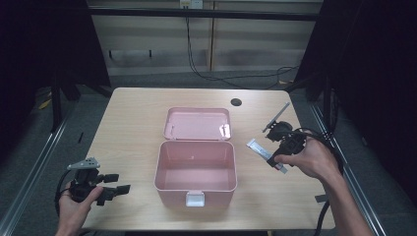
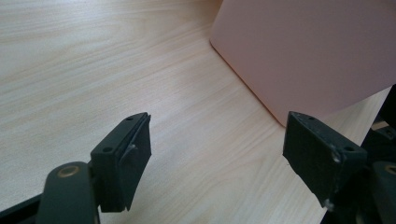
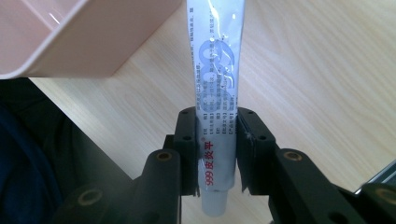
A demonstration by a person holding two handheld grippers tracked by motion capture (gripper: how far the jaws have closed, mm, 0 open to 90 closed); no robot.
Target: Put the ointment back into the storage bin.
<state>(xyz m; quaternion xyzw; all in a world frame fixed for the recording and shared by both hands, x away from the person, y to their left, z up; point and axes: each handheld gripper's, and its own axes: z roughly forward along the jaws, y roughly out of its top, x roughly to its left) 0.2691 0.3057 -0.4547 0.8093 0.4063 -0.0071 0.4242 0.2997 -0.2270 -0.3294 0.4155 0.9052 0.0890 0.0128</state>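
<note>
A pink plastic box (image 1: pixel 195 172) stands open mid-table, its lid (image 1: pixel 198 124) laid back behind it and a white latch (image 1: pixel 194 198) on its front wall. The inside looks bare. To its right, my right gripper (image 1: pixel 276 158) is shut on a white ointment tube (image 1: pixel 259 149) with grey and red print, held above the table. In the right gripper view the tube (image 3: pixel 215 84) runs up between the jaws, with the box's corner (image 3: pixel 70 42) at upper left. My left gripper (image 1: pixel 114 187) is open near the table's front left corner, and its view shows the box wall (image 2: pixel 308 51) ahead.
The light wooden table (image 1: pixel 133 118) has a dark cable hole (image 1: pixel 236 102) at the back right. Metal rails run along both sides of the table. Cables trail over the floor behind it.
</note>
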